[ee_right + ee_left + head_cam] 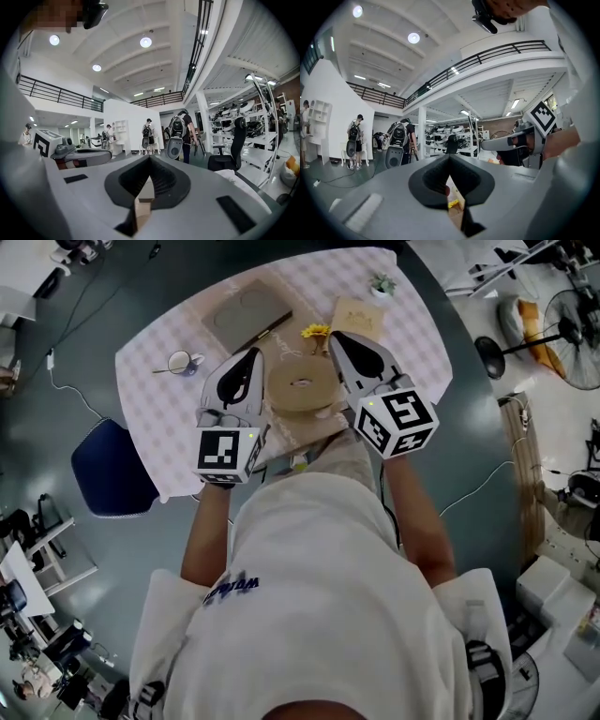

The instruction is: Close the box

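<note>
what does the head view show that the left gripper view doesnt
Only the head view: the checked table with the round box, a mug, a grey notebook, a small plant, and a blue chair. Only the left gripper view: the mezzanine railing, ceiling lights, people with backpacks. Both: the left gripper, jaws together, and the right gripper with its marker cube.

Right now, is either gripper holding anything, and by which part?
Nothing, as far as shows: the left gripper and the right gripper are both shut and look empty, flanking the round brown box.
</note>
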Demonstrator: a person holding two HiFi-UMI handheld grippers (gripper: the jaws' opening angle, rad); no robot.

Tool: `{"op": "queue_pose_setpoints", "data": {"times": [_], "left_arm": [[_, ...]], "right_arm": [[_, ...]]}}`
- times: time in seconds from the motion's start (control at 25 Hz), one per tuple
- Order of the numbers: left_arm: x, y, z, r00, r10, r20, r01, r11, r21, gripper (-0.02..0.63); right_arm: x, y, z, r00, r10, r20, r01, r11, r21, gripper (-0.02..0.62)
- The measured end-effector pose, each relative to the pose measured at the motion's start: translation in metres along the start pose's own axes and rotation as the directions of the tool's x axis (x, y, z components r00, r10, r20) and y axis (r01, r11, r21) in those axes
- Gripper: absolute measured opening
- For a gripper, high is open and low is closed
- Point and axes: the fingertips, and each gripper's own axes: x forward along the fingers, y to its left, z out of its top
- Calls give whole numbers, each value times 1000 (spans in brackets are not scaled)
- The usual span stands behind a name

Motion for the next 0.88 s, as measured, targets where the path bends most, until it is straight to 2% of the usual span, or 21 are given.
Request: {"op": "queue_pose_setpoints", "data": {"times": [0.4,0.88], "left_arm": [[-5,-4,-7,1000,9,-15,-8,1000,28,2],[-6,-10,-7,1000,3,-20,-3,1000,19,2]], "right_arm": [[-7,6,-4,1000,12,3,-12,1000,11,3],[-18,4,-7,1000,-4,4,4,1000,25,3]]}}
